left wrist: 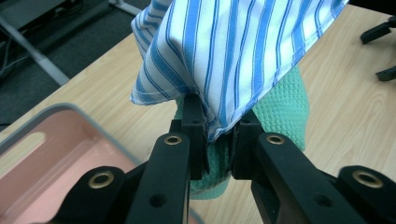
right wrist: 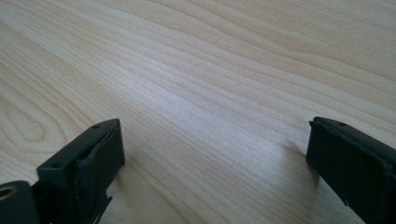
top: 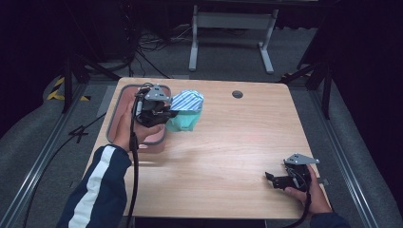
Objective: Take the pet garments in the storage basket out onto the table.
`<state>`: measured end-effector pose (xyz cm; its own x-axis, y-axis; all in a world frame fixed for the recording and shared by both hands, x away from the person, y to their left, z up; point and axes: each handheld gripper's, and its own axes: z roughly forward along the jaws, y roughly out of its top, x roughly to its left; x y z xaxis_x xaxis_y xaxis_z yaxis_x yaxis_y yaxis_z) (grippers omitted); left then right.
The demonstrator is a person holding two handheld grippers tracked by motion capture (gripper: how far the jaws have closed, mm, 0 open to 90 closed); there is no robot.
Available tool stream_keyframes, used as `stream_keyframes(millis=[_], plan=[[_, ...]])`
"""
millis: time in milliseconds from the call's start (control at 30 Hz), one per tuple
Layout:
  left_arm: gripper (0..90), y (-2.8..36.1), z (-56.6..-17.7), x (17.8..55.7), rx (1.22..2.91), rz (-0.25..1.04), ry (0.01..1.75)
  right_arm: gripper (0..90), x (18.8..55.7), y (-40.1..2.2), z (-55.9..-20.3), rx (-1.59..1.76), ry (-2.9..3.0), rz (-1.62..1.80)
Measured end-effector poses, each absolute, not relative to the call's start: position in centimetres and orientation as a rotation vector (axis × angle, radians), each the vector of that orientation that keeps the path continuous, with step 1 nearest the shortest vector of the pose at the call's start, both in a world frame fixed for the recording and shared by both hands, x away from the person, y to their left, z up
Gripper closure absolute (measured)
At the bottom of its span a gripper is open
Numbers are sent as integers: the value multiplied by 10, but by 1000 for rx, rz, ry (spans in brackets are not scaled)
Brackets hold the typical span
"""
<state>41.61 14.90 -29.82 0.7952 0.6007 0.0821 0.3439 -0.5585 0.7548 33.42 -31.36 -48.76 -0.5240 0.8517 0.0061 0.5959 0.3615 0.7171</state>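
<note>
My left gripper [top: 167, 115] is shut on a bundle of two cloths, a blue-and-white striped one [top: 187, 100] lying over a green waffle-weave one [top: 183, 121]. It holds them above the table just right of a pink tray [top: 114, 114]. In the left gripper view the jaws pinch both layers, the striped cloth [left wrist: 233, 51] draping over the green cloth [left wrist: 280, 116]. My right gripper [top: 272, 180] rests low near the table's front right corner. Its jaws stand wide apart in the right gripper view [right wrist: 215, 158], with bare wood between them.
The pink tray with its grey rim [left wrist: 56, 112] sits at the table's back left. A round cable hole [top: 237, 94] lies near the back edge. The wooden tabletop [top: 228, 147] stretches between the two hands.
</note>
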Motion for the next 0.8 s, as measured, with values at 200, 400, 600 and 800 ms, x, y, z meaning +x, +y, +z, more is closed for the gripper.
stream_keyframes(millis=[200, 400, 600, 800], plan=[[800, 133, -306, 417, 2233, 400, 659, 45, 334, -314, -488, 1267, 2262, 960], [800, 120, -311, 417, 2240, 371, 636, 45, 334, -314, -488, 1268, 2261, 960], [801, 106, -318, 417, 2245, 345, 607, 45, 334, -314, -488, 1268, 2261, 960], [800, 90, -326, 417, 2258, 314, 578, 45, 334, -314, -488, 1267, 2262, 960]])
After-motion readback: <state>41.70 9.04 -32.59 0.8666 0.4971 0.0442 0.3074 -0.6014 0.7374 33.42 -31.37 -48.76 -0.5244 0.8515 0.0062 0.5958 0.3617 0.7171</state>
